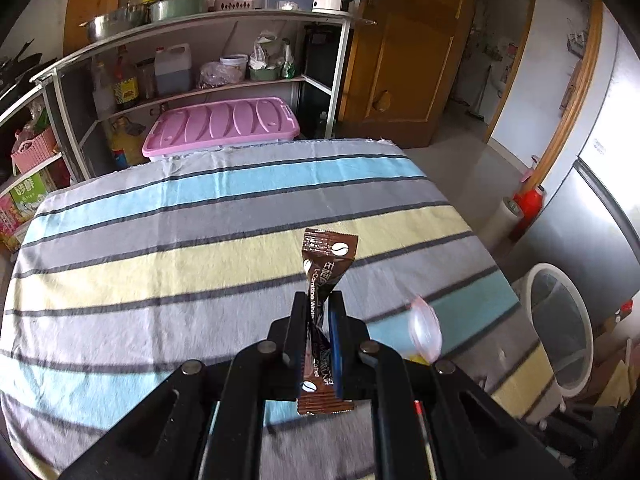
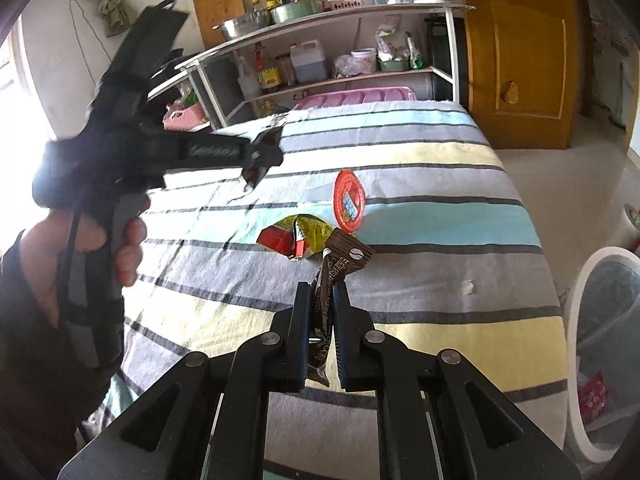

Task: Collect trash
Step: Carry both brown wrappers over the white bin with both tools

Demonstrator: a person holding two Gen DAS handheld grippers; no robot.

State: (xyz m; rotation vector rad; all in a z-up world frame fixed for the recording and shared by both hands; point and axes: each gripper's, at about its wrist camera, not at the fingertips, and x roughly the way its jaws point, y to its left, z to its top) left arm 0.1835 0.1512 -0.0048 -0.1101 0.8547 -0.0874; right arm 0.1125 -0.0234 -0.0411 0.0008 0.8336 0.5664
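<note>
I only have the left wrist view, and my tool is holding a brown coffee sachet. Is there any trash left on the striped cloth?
Observer: Yes, a crumpled yellow and red wrapper lies on the striped cloth.
Operator: Anything else?
Observer: A round red lid sits just beyond the wrapper.
Operator: What is the right tool doing?
Observer: The right tool is shut on another brown coffee sachet.

Glossy foil sachet (image 1: 329,258), matt cloth (image 1: 160,240)
</note>
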